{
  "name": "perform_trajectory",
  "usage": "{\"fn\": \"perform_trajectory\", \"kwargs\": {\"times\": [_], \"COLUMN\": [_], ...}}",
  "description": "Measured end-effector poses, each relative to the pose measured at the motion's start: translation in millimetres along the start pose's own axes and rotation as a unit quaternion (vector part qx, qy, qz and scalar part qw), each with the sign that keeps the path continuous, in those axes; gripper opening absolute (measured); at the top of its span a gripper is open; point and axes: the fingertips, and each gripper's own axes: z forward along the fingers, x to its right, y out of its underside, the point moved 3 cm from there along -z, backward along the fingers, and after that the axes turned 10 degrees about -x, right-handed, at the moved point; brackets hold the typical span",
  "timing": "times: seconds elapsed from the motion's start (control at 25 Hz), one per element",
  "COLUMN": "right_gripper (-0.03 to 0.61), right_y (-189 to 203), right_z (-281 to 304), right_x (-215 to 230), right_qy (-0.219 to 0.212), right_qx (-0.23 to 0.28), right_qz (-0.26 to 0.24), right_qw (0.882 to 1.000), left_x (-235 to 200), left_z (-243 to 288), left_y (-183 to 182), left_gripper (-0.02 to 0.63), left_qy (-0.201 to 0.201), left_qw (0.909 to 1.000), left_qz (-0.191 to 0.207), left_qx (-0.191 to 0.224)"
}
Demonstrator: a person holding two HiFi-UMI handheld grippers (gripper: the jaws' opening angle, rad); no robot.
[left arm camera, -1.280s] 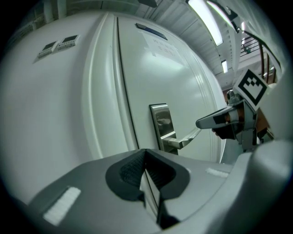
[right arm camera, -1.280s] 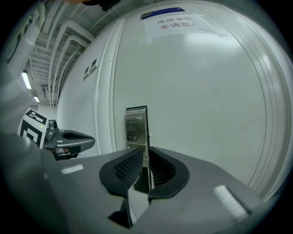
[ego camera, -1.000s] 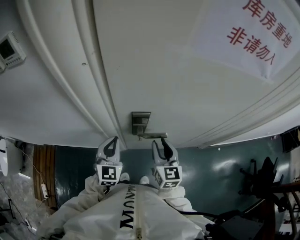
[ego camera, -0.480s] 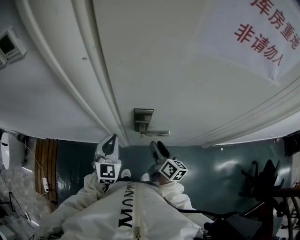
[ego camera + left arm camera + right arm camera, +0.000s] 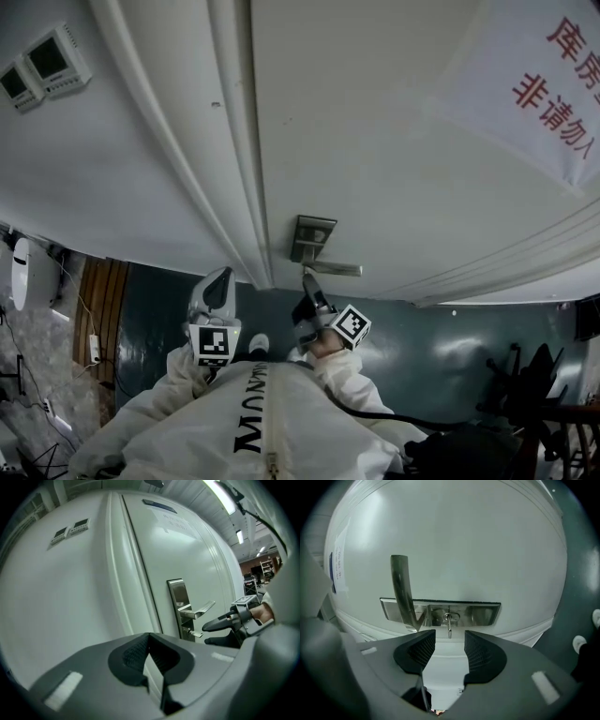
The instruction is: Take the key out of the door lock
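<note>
R gripper [image 5: 450,644] up at door lock [image 5: 480,614], tilted, jaws wide but closing; key [image 5: 449,625] just ahead, not btwn pads. L gripper [image 5: 150,641] farther left, jaws together, empty.

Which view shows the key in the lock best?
Right gripper view: the key sits dead centre, sharp against the lock plate. Left gripper view shows it small, side-on under the handle. Head view: cannot make it out.

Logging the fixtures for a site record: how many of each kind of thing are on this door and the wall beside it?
Key: 1
Lever handle: 1
Lock plate: 1
Paper sign: 1
Wall panels: 2
Total: 6
</note>
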Motion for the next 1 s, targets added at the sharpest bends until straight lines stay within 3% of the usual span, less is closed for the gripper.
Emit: {"fn": "perform_trajectory", "kwargs": {"times": [1.0], "right_gripper": [0.146], "right_y": [-17], "right_z": [37], "right_x": [9], "right_qy": [-0.034], "right_qx": [0.011], "right_qz": [0.057], "right_qw": [0.998], "left_x": [-6], "left_z": [-3], "left_y": [2], "left_gripper": [0.000], "left_qy": [-0.008], "left_qw": [0.9999], "left_qz": [-0.013], "left_qx": [-0.002]}}
